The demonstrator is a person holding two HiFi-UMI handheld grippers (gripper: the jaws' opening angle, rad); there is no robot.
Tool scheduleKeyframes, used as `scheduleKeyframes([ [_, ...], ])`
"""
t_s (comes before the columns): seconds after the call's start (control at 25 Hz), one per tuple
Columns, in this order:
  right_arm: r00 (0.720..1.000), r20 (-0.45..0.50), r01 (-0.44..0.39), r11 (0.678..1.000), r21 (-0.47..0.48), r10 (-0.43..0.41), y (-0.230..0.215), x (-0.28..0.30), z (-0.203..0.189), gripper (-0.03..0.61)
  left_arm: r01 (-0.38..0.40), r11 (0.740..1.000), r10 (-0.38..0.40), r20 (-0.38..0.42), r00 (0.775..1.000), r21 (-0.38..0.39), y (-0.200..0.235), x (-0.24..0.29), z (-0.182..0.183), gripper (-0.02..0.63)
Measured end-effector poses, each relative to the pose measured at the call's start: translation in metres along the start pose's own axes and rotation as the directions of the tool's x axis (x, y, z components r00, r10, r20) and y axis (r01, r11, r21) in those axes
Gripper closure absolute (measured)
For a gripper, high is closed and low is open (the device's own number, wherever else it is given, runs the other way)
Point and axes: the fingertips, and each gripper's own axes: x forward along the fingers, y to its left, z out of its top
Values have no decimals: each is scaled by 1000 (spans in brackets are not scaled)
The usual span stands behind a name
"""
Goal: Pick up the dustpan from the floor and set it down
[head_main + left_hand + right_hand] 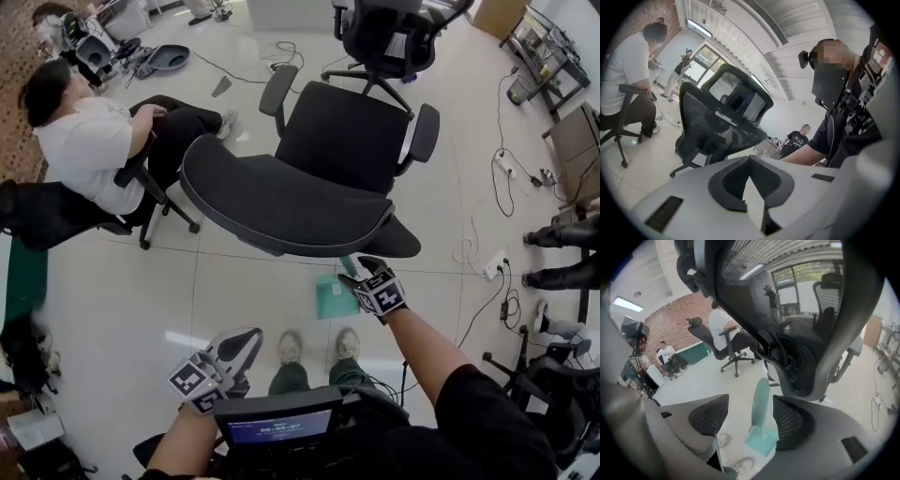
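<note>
Right gripper view: right claw (750, 401) open astride the dustpan (759, 408) handle; left claw (750, 161) closed, empty. Closing off-centre could knock the handle aside.

Glossy pale floor tiles (112, 281) spread through the room. A black mesh office chair (309, 187) fills the middle, with a second chair (384, 37) behind it. A corded power strip (494, 265) lies at the right (a brick wall (670, 324) and tall windows (804, 284) stand farther off).

We read no text for certain. Screen (278, 429) at head view's bottom edge shows pale digits, too blurred. Marker cubes on left gripper (247, 338) and right gripper (361, 272) bear black-and-white squares only.
</note>
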Motion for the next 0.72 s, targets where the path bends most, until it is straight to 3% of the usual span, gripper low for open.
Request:
scheduleKeyframes([
  [0.16,999,-38,14,1000,16,-13,-25,52,-23,264,0,999,-1,-16,1000,-45,23,23,-26,607],
  [0.32,1000,-7,26,1000,15,-26,-33,86,-31,265,7,998,-10,-39,999,-69,45,33,-49,607],
  [0.4,999,23,40,999,-4,-40,-37,98,-34,313,11,997,-14,-40,999,-75,54,38,-60,607],
  [0.52,996,63,70,998,-6,-69,-44,109,-40,443,16,996,-19,-32,999,-93,61,39,-74,607],
  [0.72,994,86,62,998,19,-64,-37,116,-38,451,19,993,-22,-26,999,-119,77,24,-83,607],
])
